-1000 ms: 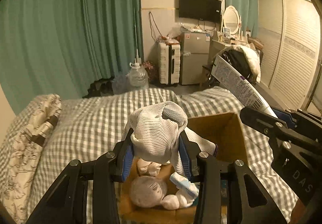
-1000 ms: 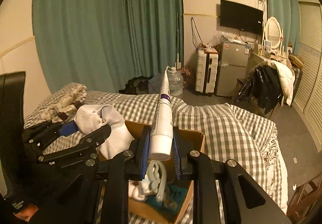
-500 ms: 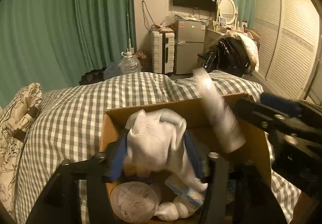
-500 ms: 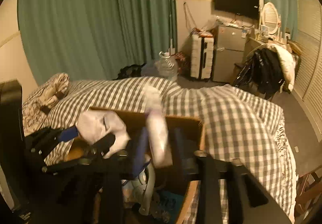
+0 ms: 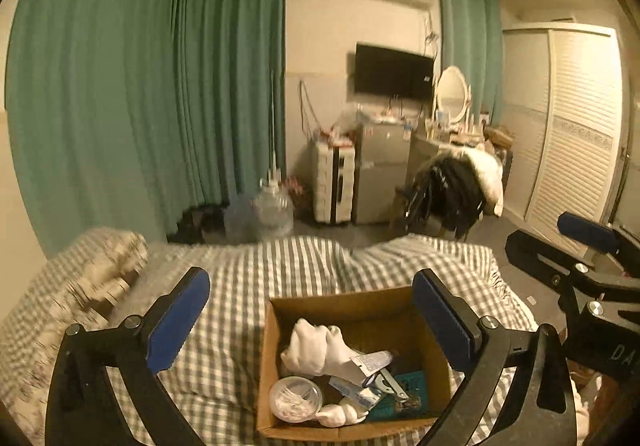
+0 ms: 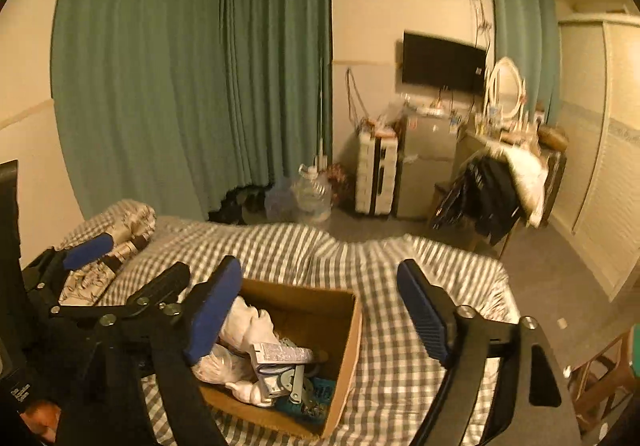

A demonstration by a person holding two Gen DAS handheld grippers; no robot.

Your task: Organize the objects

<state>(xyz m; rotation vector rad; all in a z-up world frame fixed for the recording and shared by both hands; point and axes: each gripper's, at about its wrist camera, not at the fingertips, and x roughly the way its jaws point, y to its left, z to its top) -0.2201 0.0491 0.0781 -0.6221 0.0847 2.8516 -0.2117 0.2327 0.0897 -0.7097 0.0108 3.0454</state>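
Note:
An open cardboard box [image 5: 344, 306] sits on the checked bed [image 5: 248, 278]. Inside lie a white sock bundle [image 5: 316, 346], a white tube [image 5: 366, 362], a round clear tub [image 5: 296, 400] and other small items. My left gripper [image 5: 312, 314] is open and empty, raised above and behind the box. My right gripper [image 6: 320, 306] is open and empty above the same box [image 6: 344, 330], where the sock [image 6: 248, 326] and tube [image 6: 280, 354] lie. The right gripper also shows at the right edge of the left wrist view [image 5: 576, 258].
A patterned pillow [image 5: 104, 266] lies at the bed's left. Beyond the bed stand a water jug [image 5: 274, 211], a white suitcase [image 5: 334, 181], a small fridge [image 5: 380, 169] and a chair with clothes [image 5: 456, 185]. Green curtains hang behind.
Both grippers opened and let go: the sock bundle and the tube now lie in the box. Both grippers rose and pulled back from the box.

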